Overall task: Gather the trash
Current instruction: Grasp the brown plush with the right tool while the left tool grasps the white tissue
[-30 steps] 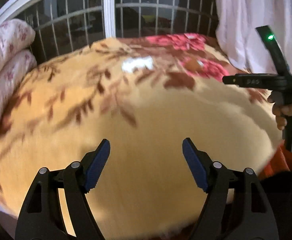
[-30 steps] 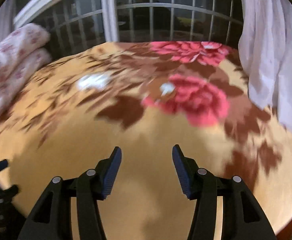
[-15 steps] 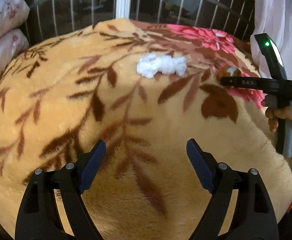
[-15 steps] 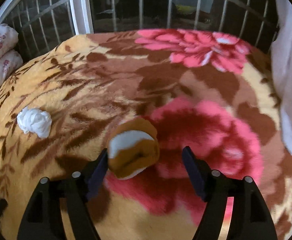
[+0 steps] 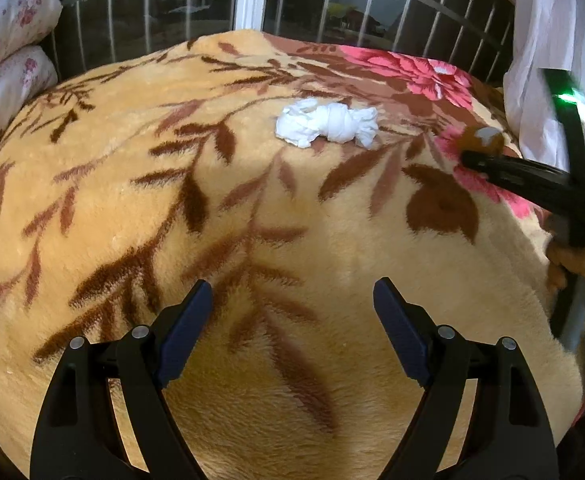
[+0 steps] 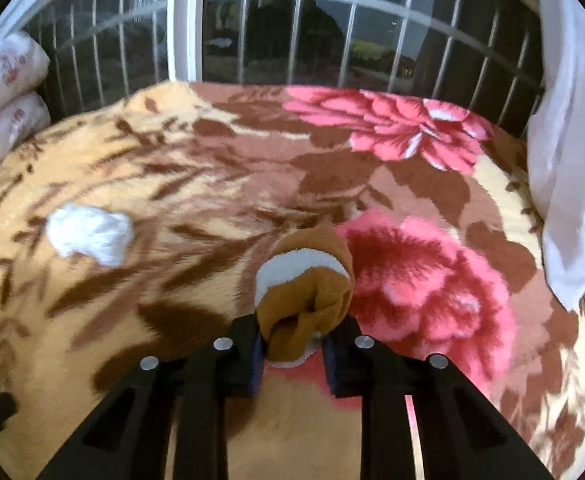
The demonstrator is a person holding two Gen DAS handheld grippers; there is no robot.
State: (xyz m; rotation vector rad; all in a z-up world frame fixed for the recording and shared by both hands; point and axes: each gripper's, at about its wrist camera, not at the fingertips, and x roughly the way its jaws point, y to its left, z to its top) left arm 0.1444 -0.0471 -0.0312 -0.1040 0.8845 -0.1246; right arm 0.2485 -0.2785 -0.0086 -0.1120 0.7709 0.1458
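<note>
On the bed, a thick blanket (image 5: 252, 240) with brown leaves and pink flowers carries two pieces of trash. The right gripper (image 6: 292, 354) has its jaws narrow, pressed on the near end of a brown and white bundle (image 6: 304, 292), maybe a rolled sock or soft wrapper. The bundle sticks out from the jaws toward 12 o'clock and sits on the edge of the large pink flower. I cannot tell if it is already lifted or if it rests on the blanket. In the left wrist view the same bundle (image 5: 482, 140) appears small at about 2 o'clock, at the tip of the right gripper (image 5: 472, 158).

The left gripper (image 5: 292, 328) has its jaws wide and holds nothing. It hangs above the blanket, near its front edge. The white crumpled tissue (image 5: 326, 126) lies ahead of it, near 12 o'clock, well apart from the jaws. Its long axis runs from 9 to 3 o'clock, across the line of approach. In the right wrist view the tissue (image 6: 90, 232) lies at about 10 o'clock, blurred.

My judgement: the left gripper is the free one, and the tissue lies straight before it, so the tissue belongs to it. It should go forward and close over the narrow middle of the tissue.

No bin is visible in either view.
</note>
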